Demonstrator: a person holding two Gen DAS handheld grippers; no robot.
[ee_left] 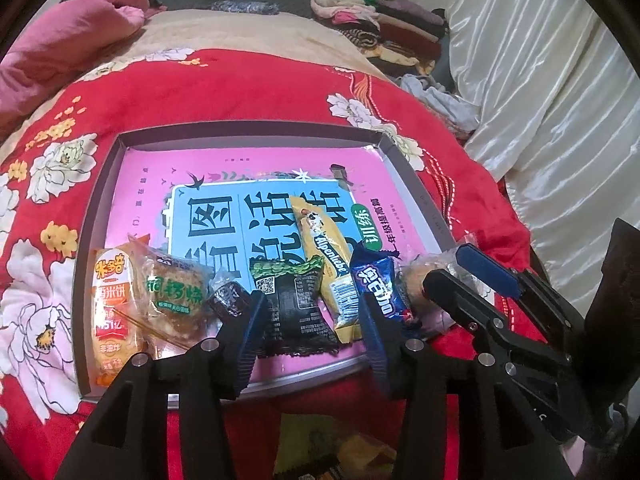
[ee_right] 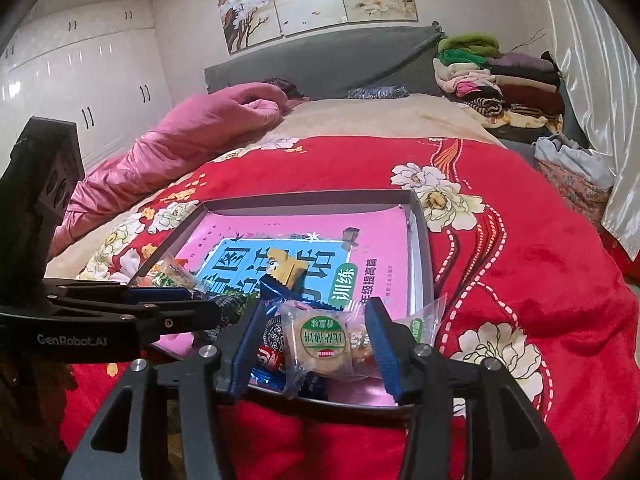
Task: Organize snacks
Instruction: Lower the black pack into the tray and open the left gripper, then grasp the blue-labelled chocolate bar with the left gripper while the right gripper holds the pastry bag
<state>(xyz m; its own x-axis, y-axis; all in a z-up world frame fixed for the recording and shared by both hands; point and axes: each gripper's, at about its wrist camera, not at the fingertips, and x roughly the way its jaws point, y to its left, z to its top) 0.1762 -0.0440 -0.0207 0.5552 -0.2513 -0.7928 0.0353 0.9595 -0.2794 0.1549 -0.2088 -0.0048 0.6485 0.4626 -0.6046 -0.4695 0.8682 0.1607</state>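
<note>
oreo (ee_right: 269,340): mostly hidden behind left pad, cake pack | black pack (ee_right: 232,305): mostly hidden behind other gripper | tray (ee_left: 420,196): near rim covered by grippers | small packet print (ee_left: 226,298): unreadable

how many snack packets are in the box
7, in a row along its near edge: orange rice cracker, clear biscuit, small dark packet, black-green packet, yellow bar, blue Oreo, clear pastry. More may be hidden.

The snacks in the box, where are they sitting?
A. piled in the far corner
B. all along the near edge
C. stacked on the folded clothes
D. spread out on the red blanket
B: the snack packets, from the orange rice cracker pack to the blue Oreo pack, line the near side of the shallow box.
</note>
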